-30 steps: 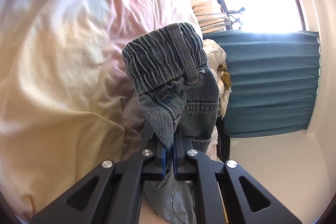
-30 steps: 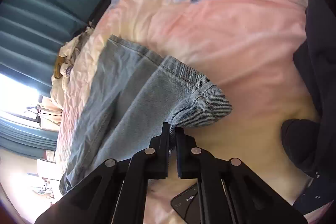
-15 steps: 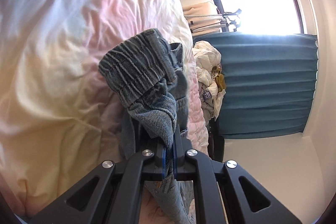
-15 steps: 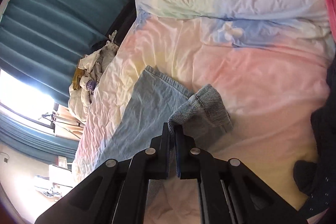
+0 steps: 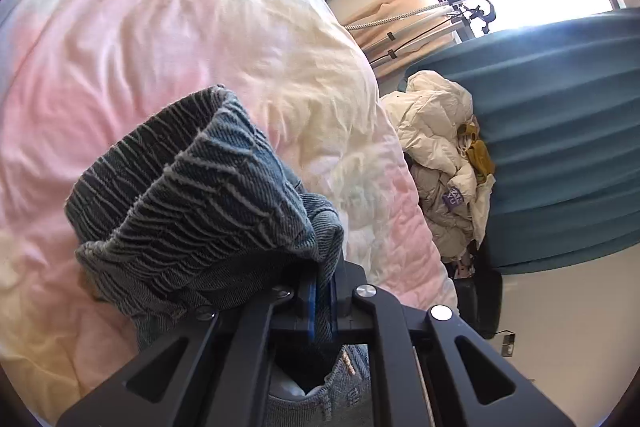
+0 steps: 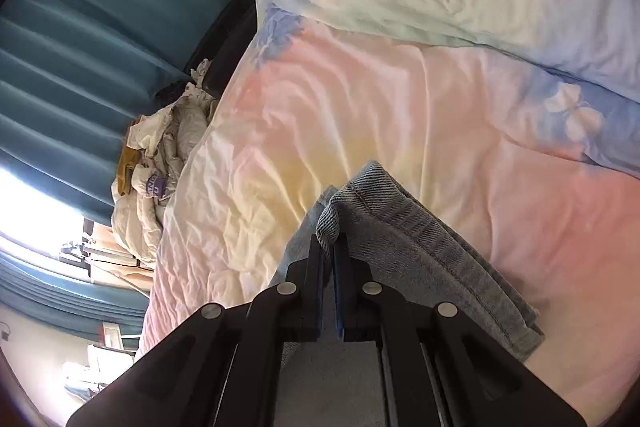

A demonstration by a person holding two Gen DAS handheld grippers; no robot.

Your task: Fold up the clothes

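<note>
Denim jeans [image 6: 420,239] lifted off pastel duvet [image 6: 400,87], each end pinched: left gripper [image 5: 322,291] clamps bunched waistband, right gripper [image 6: 330,255] clamps hem. Long axis spans between tongs; bare duvet beyond for laying fold.

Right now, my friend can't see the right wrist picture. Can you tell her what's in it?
The black right gripper is shut on the folded edge of light blue denim jeans, held over a bed with a rumpled pastel pink, yellow and blue duvet. At the left hang teal pleated curtains, with a crumpled cream puffy jacket heaped beside the bed.
</note>
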